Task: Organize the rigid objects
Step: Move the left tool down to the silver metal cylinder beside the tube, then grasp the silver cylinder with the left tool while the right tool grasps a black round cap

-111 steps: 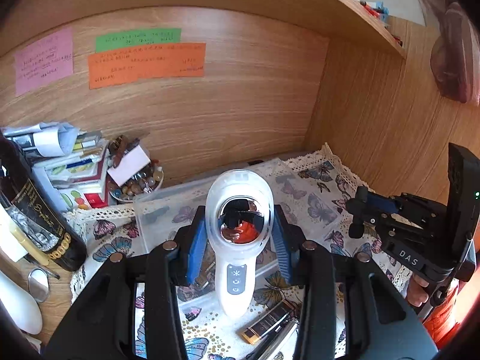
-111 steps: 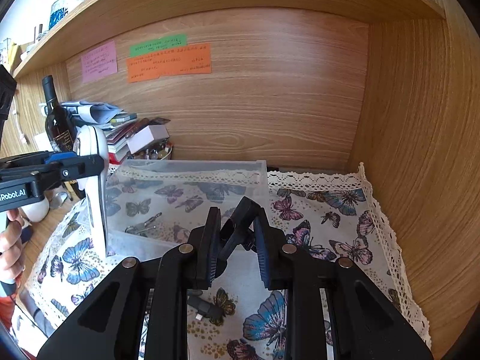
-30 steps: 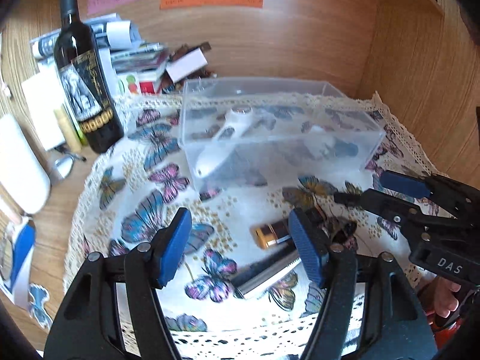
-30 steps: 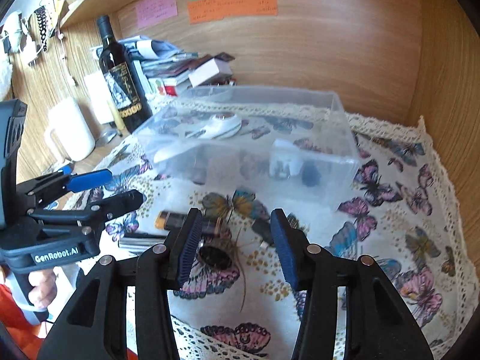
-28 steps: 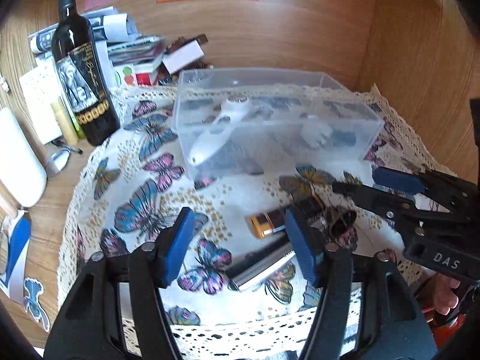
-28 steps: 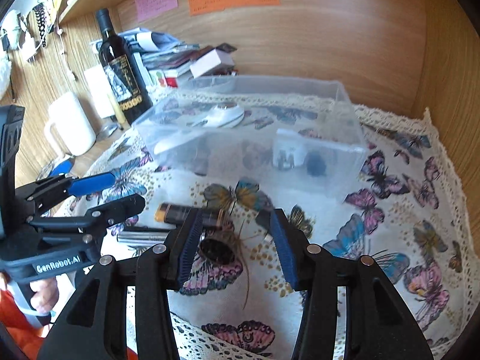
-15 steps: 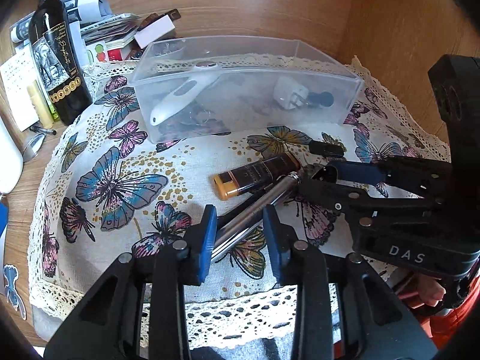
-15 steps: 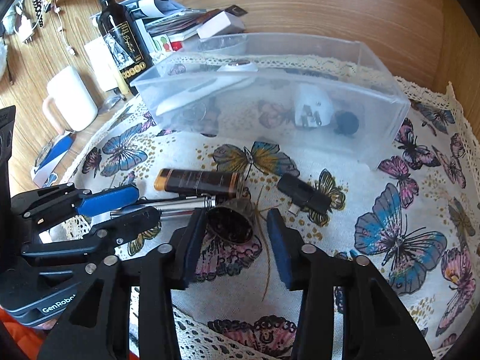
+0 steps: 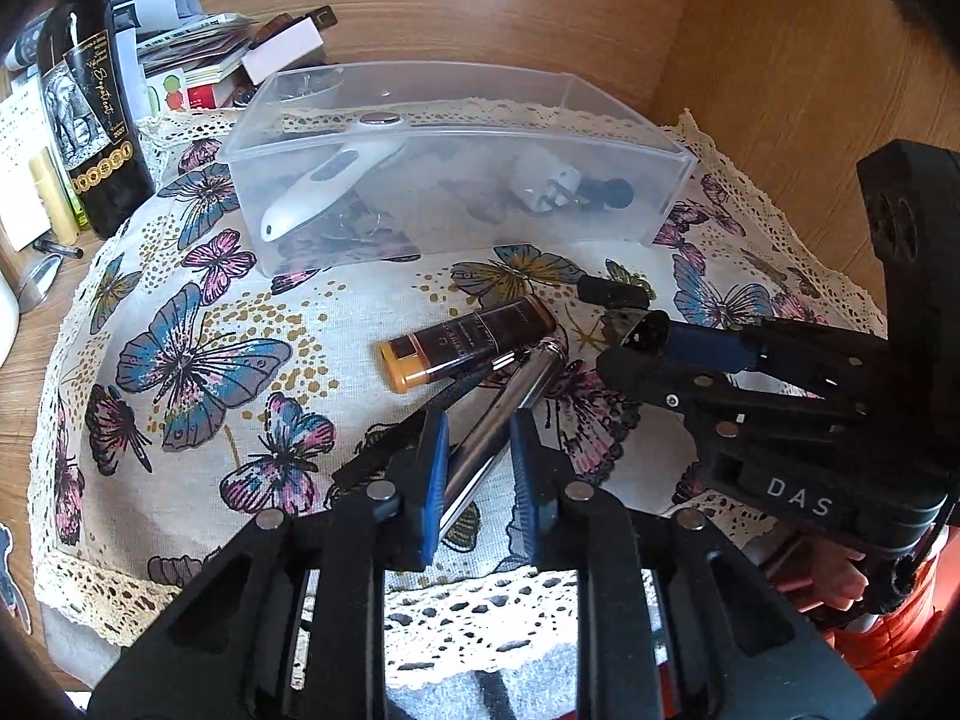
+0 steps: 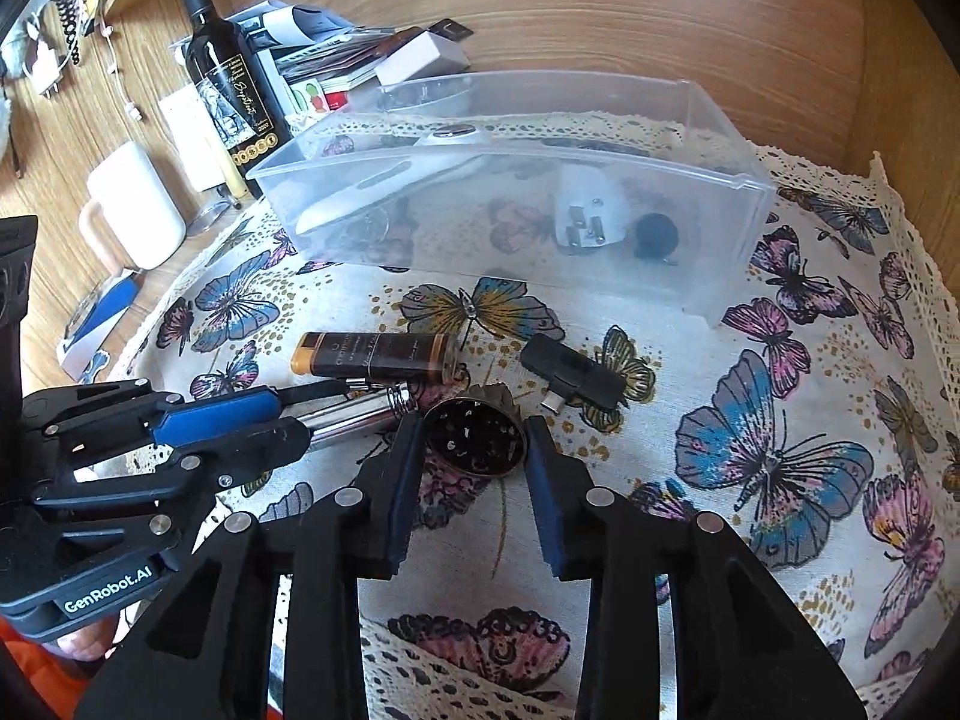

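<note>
Left gripper (image 9: 477, 438) is sitting with its blue pads on both sides of the shiny silver metal tube (image 9: 504, 414), nearly squeezing it. Right gripper (image 10: 474, 450) is hugging the round dark metal cup (image 10: 474, 435), lying on the butterfly cloth (image 10: 780, 450) near the clear plastic box (image 10: 690, 264).

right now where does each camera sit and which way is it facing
Left wrist: on the left gripper, looking down its fingers at the silver tube between them; right gripper at right.
Right wrist: on the right gripper, looking at the round grinder between its fingers; left gripper at left.
Both share the clear bin and brown lighter.
</note>
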Tool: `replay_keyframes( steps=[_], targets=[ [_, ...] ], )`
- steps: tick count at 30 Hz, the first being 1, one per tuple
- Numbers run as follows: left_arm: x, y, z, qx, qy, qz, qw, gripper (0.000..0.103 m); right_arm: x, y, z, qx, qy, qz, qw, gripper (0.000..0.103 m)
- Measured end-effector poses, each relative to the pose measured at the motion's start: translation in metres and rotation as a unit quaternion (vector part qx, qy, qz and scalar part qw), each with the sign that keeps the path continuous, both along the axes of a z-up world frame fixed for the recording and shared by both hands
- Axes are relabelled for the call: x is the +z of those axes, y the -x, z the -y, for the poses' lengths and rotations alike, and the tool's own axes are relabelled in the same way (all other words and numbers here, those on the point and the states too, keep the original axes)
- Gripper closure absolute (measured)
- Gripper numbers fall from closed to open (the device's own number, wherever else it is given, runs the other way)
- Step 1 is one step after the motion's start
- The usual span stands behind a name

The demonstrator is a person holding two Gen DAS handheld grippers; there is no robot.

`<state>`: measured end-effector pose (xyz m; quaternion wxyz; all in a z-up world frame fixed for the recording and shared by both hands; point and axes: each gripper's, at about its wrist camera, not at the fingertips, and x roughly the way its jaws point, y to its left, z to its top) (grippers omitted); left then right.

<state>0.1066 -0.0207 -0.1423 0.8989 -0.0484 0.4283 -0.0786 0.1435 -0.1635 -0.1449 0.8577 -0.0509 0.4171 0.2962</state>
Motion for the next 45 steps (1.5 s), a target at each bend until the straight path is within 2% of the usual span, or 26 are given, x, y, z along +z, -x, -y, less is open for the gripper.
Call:
replay_keyframes(
  steps=[9,15,20,22,23,27,36,45],
  targets=[
    [0.004,-0.004,0.018,-0.022,-0.012,0.004,0.9997,0.082,0.003,0.004,0.008,-0.007,-0.005,0.011,1.0,0.072],
    [-0.009,-0.019,0.027,-0.035,-0.018,-0.017,0.9991,0.081,0.007,0.007,0.015,-0.009,-0.012,0.017,1.0,0.072],
    [-0.011,-0.028,0.033,-0.038,-0.022,-0.011,0.999,0.081,0.007,0.008,0.023,-0.014,-0.015,0.018,1.0,0.072],
    [-0.011,-0.032,0.033,-0.034,-0.017,-0.01,0.9992,0.083,0.006,0.009,0.025,-0.017,-0.017,0.017,1.0,0.072],
    [-0.011,-0.033,0.032,-0.031,-0.015,-0.009,0.9994,0.088,0.007,0.009,0.026,-0.018,-0.018,0.017,1.0,0.072],
    [-0.009,-0.032,0.027,-0.025,-0.007,-0.008,0.9996,0.088,0.009,0.01,0.029,-0.023,-0.022,0.02,0.999,0.072],
    [0.02,-0.019,0.007,0.005,-0.012,0.037,0.9992,0.088,0.023,0.007,0.031,-0.033,-0.027,0.039,0.998,0.072],
    [0.053,-0.027,-0.024,0.051,-0.023,0.082,0.9951,0.088,0.054,-0.007,0.031,-0.053,-0.031,0.085,0.995,0.072]
  ],
)
